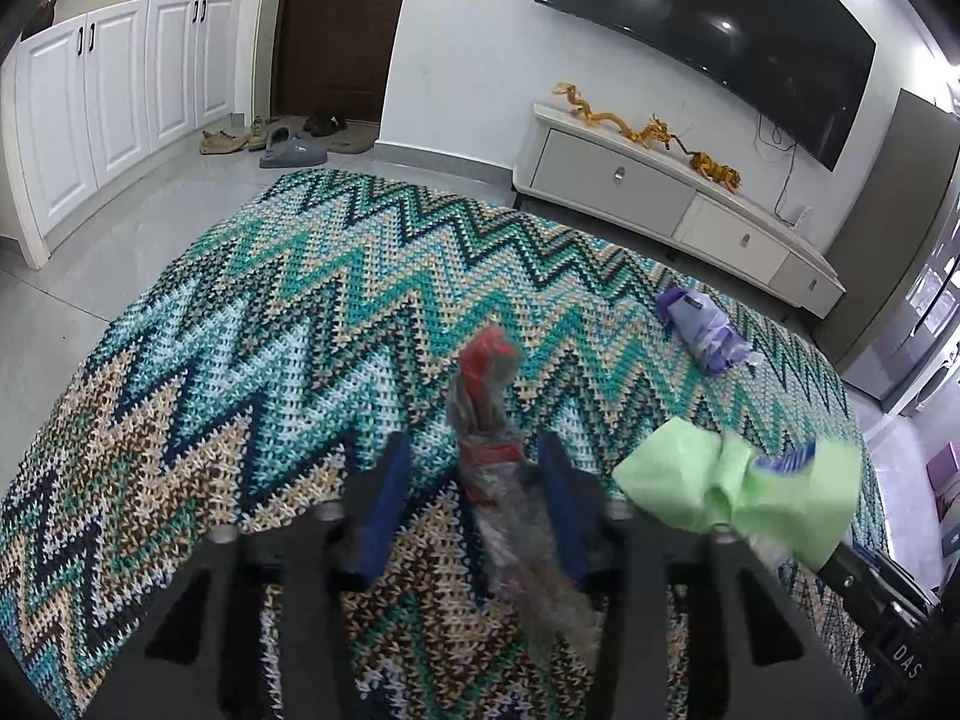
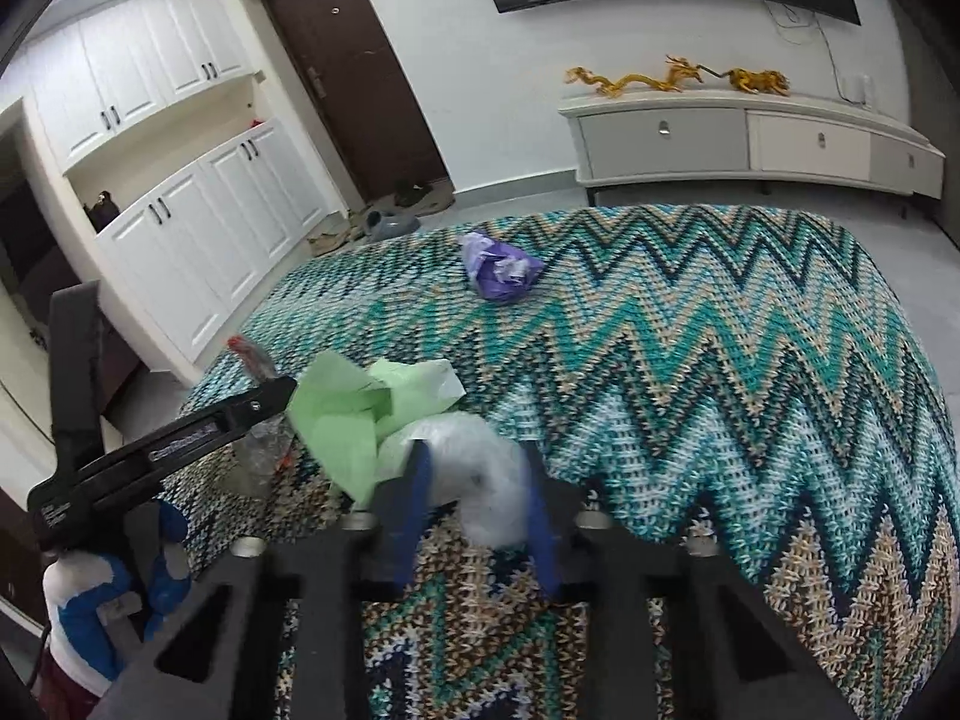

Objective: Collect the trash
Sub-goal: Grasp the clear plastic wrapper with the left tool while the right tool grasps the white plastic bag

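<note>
A crumpled clear wrapper with red print (image 1: 489, 414) lies on the zigzag cloth, blurred, between the open fingers of my left gripper (image 1: 474, 456), against the right finger. A green and white wrapper (image 1: 738, 483) sits to its right. In the right wrist view my right gripper (image 2: 477, 468) has its blue-padded fingers around the white end of the green and white wrapper (image 2: 474, 456); grip is unclear. The left gripper (image 2: 264, 393) shows at the left with the clear wrapper (image 2: 258, 360). A purple wrapper (image 2: 501, 267) lies farther back, also in the left wrist view (image 1: 702, 324).
The table's zigzag cloth (image 1: 300, 312) drops off at its edges to a grey tiled floor. White cabinets (image 1: 114, 96), a dark door and shoes (image 1: 288, 141) are at the back left. A TV stand (image 2: 750, 132) with golden dragon figures stands behind the table.
</note>
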Tool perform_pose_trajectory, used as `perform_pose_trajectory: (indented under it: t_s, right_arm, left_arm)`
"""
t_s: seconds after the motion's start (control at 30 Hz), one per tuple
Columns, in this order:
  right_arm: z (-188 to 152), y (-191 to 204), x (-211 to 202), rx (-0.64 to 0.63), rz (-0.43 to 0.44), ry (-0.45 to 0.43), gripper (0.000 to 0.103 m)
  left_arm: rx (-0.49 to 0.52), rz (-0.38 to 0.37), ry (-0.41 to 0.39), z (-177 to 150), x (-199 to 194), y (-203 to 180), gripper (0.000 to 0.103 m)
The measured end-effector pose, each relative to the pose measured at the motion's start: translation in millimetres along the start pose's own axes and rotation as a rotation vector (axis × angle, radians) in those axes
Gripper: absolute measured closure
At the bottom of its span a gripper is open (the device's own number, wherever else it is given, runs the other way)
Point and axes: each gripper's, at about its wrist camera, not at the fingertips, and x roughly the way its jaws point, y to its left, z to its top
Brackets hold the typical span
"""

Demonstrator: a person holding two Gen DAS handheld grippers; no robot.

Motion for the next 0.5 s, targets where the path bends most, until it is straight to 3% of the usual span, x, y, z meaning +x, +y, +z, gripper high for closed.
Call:
perform_pose_trajectory:
  t_s: [0.17, 0.5]
  right_arm:
    - [-3, -1, -13, 0.018, 0.005, -0.025, 0.093]
    - [0, 1, -70, 0.019, -0.026, -0.131, 0.093]
  left_arm:
    - [0.012, 0.001, -0.030, -4, -12, -2, 0.084]
    - [0.030, -0.045, -0.128, -4, -76, -9, 0.087]
